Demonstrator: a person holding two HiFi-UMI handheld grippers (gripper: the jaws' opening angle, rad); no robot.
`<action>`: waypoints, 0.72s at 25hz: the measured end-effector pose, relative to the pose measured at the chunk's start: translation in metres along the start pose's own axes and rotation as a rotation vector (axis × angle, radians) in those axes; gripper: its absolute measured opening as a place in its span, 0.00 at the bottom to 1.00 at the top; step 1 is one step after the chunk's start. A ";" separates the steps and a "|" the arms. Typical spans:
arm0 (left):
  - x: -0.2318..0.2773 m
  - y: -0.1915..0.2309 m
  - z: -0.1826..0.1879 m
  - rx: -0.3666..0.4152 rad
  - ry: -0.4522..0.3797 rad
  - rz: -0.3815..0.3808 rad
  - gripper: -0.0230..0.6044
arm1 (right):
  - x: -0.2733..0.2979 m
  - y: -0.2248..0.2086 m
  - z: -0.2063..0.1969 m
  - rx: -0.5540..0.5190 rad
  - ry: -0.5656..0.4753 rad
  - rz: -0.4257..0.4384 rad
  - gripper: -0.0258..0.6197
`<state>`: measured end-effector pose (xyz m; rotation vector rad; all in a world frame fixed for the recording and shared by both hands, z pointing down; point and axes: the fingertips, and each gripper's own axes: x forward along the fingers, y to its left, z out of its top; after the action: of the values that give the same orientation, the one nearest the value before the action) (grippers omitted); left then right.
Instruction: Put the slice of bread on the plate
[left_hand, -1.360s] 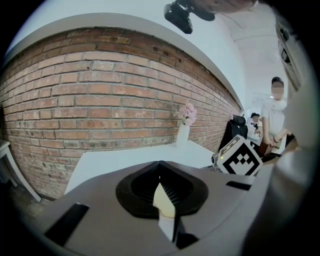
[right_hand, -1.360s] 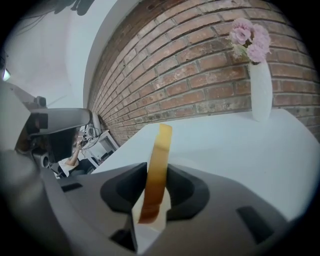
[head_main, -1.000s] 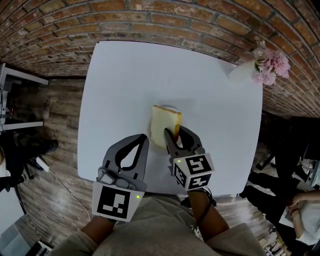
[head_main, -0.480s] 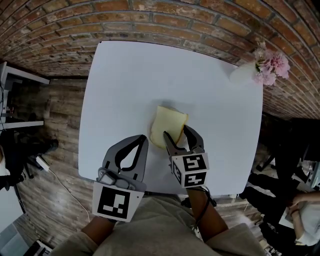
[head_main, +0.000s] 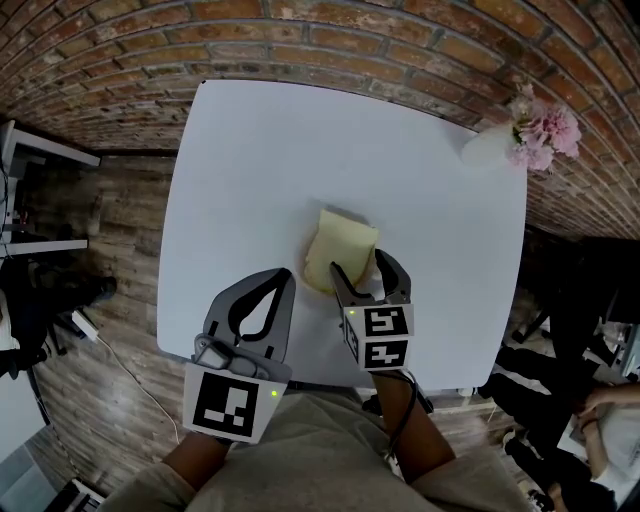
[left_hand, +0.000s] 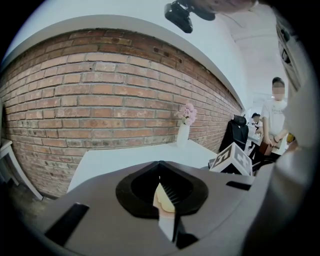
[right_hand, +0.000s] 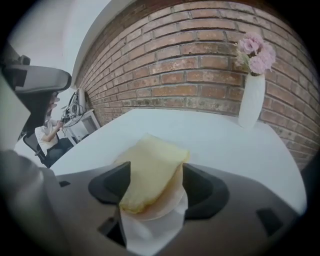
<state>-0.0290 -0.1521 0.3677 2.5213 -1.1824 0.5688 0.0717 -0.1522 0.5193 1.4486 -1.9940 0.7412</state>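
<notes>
Head view: slice of bread (head_main: 342, 248) lies mid-bench (head_main: 260, 160), right in front of the right claw (head_main: 360, 263). Right claw's jaws stand wide apart, one on each side of the slice's near end, and have just been opening. The bread sits between them but isn't pinched, which looks like a release after set-down. Plate barely shows here; the bread covers nearly all of it, so I can't confirm the rim from this angle. Left claw (head_main: 287, 272) sits parked just left of the slice with tips together and nothing in it, likely just kept out of the way. Vase (head_main: 485, 145) of pink flowers stands at the far right corner, well apart.

Left gripper view: left claw (left_hand: 160, 164) jaws meet at the tips, empty. Only a thin sliver of the bread (left_hand: 163, 199) shows through the gap lower down. The right claw's marker cube (left_hand: 232, 160) pokes in at right. The vase (left_hand: 183, 135) is against the brick wall. Bench surface near the claw is mostly blocked by the claw body.

Right gripper view: right claw (right_hand: 156, 181) is spread, pads clear of the slice on both sides. The bread (right_hand: 152, 165) lies flat-ish on the plate (right_hand: 166, 209), with a pale rim peeking out at the near edge only. The far and left sides of the plate are hidden under the slice, so how centred it sits I can't tell. Task looks essentially done; what's left would be backing the claw off without nudging the slice.
</notes>
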 end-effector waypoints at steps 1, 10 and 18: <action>0.000 0.000 0.000 -0.001 0.000 0.000 0.05 | 0.000 0.000 -0.001 0.006 0.002 0.001 0.52; -0.001 -0.002 0.001 -0.002 -0.003 -0.001 0.05 | -0.007 -0.002 0.010 0.021 -0.048 -0.018 0.52; -0.001 -0.007 0.000 0.001 -0.004 -0.011 0.05 | -0.016 -0.002 0.030 0.084 -0.132 -0.009 0.47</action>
<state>-0.0243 -0.1466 0.3665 2.5296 -1.1692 0.5615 0.0742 -0.1635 0.4872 1.5906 -2.0751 0.7511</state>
